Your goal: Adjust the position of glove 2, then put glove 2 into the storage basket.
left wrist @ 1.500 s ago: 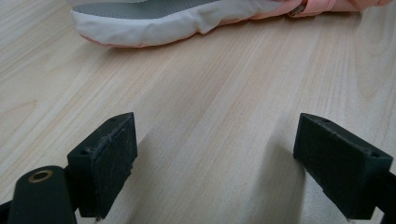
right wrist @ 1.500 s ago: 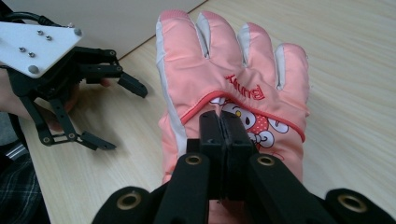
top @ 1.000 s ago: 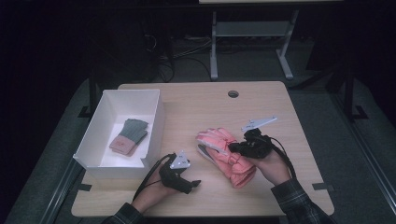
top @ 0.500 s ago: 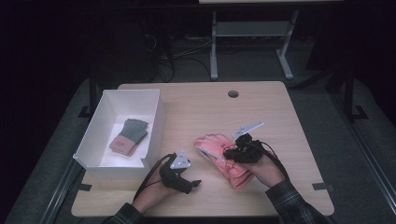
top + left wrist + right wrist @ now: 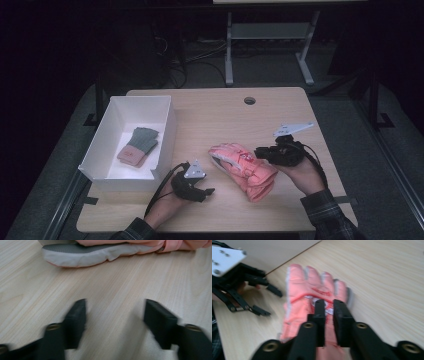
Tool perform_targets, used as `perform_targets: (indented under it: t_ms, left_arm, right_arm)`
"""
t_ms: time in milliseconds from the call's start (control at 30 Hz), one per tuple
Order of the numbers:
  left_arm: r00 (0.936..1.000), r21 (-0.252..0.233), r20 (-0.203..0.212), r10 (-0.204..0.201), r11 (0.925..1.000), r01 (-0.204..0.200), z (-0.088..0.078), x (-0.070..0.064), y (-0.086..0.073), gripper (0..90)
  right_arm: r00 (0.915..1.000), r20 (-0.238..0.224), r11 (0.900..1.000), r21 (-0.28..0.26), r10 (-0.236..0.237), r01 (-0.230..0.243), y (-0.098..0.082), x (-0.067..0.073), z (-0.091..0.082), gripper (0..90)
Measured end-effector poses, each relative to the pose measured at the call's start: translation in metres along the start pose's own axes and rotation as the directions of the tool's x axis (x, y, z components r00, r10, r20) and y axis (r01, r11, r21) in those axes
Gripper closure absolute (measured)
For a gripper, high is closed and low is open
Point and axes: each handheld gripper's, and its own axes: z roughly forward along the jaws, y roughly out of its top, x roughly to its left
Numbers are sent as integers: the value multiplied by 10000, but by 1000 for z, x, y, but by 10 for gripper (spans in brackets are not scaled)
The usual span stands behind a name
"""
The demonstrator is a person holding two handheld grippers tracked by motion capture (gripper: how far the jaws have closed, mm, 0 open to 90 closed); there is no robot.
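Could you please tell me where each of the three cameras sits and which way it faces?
High view: above the person's side, looking forward and down on the table; both forearms enter from below.
Left gripper view: rides the left gripper, looking low across the tabletop; its jaws stand apart.
Right gripper view: rides the right gripper, jaws nearly together above fabric.
All share the pink glove.

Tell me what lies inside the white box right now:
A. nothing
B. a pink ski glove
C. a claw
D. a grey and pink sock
D: a grey and pink sock lies on the floor of the white box; the pink glove is out on the table.
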Motion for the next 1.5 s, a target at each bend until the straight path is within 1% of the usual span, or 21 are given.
perform_targets:
  t_ms: [100, 167, 200, 233, 267, 367, 500, 633, 667, 733, 900, 933, 967, 1000, 1033, 1133, 1167, 1267, 1367, 1433, 1500]
  left_arm:
    - [9999, 87, 160, 62, 9999, -63, -1, -2, 5, 679]
    - [9997, 208, 219, 79, 9997, -83, 0, -4, 10, 824]
    - [9997, 193, 235, 88, 9998, -92, -1, -4, 13, 883]
    - [9994, 136, 350, -73, 9999, 68, 1, -5, 16, 895]
    - [9989, 83, 434, -159, 9998, 155, 2, -6, 18, 896]
    - [9976, 88, 676, -129, 9999, 124, 9, -9, 26, 896]
    - [9969, 30, 780, -53, 10000, 51, 20, -16, 33, 895]
    - [9964, 72, 849, -56, 10000, 50, 28, -17, 42, 896]
    - [9967, 92, 808, 34, 9999, -42, 29, -16, 44, 896]
    - [9969, 126, 782, -26, 9999, 17, 33, -16, 47, 896]
    - [9973, 183, 722, -135, 9998, 122, 41, -12, 53, 896]
    - [9972, 118, 709, -233, 9997, 225, 42, -12, 53, 895]
    - [9976, 223, 688, -118, 9997, 103, 42, -10, 54, 895]
    - [9977, 152, 646, -228, 9996, 218, 43, -9, 54, 895]
    - [9982, 232, 589, -140, 9997, 127, 43, -7, 55, 896]
    - [9981, 163, 547, -301, 9994, 293, 43, -3, 55, 895]
    - [9962, 58, 651, -580, 9983, 578, 42, 1, 55, 895]
    - [9976, 192, 518, -460, 9988, 451, 41, 7, 55, 895]
    - [9967, 120, 520, -625, 9980, 619, 40, 12, 55, 896]
    - [9958, 74, 607, -683, 9977, 680, 39, 15, 55, 896]
    - [9933, -21, 745, -886, 9960, 890, 39, 19, 55, 895]
  right_arm:
    - [9996, 273, 10000, -39, 17, -16, -6, -12, -8, 897]
    - [9992, 404, 10000, -35, 62, -60, -11, -20, -12, 897]
    - [9987, 476, 9999, -8, 154, -154, -14, -23, -13, 897]
    - [9985, 533, 9999, 20, 152, -153, -17, -27, -14, 897]
    - [9979, 605, 9997, 44, 240, -243, -21, -30, -15, 897]
    - [9969, 745, 9994, 211, 262, -278, -32, -38, -15, 897]
    - [9966, 792, 9988, 404, 237, -270, -48, -50, -12, 897]
    - [9978, 600, 9972, 686, 269, -310, -62, -56, -5, 897]
    - [9985, 429, 9965, 758, 326, -358, -65, -57, -3, 897]
    - [9996, 198, 9950, 969, 217, -235, -70, -57, 2, 897]
    - [9992, -313, 9917, 1251, -253, 291, -73, -46, 10, 897]
    - [9989, -392, 9904, 1344, -260, 310, -73, -43, 11, 897]
    - [9983, -474, 9896, 1381, -337, 400, -74, -41, 12, 897]
    - [9974, -588, 9888, 1410, -405, 485, -74, -38, 13, 897]
    - [9966, -657, 9876, 1458, -490, 582, -75, -36, 14, 897]
    - [9939, -973, 9859, 1531, -524, 670, -76, -29, 15, 897]
    - [9925, -1101, 9857, 1532, -538, 704, -77, -28, 15, 897]
    - [9880, -1413, 9854, 1484, -625, 836, -77, -20, 18, 897]
    - [9810, -1777, 9834, 1481, -775, 1045, -77, -11, 22, 897]
    - [9751, -2054, 9831, 1429, -839, 1147, -77, -5, 26, 897]
    - [9698, -2262, 9821, 1410, -910, 1251, -76, 2, 30, 897]
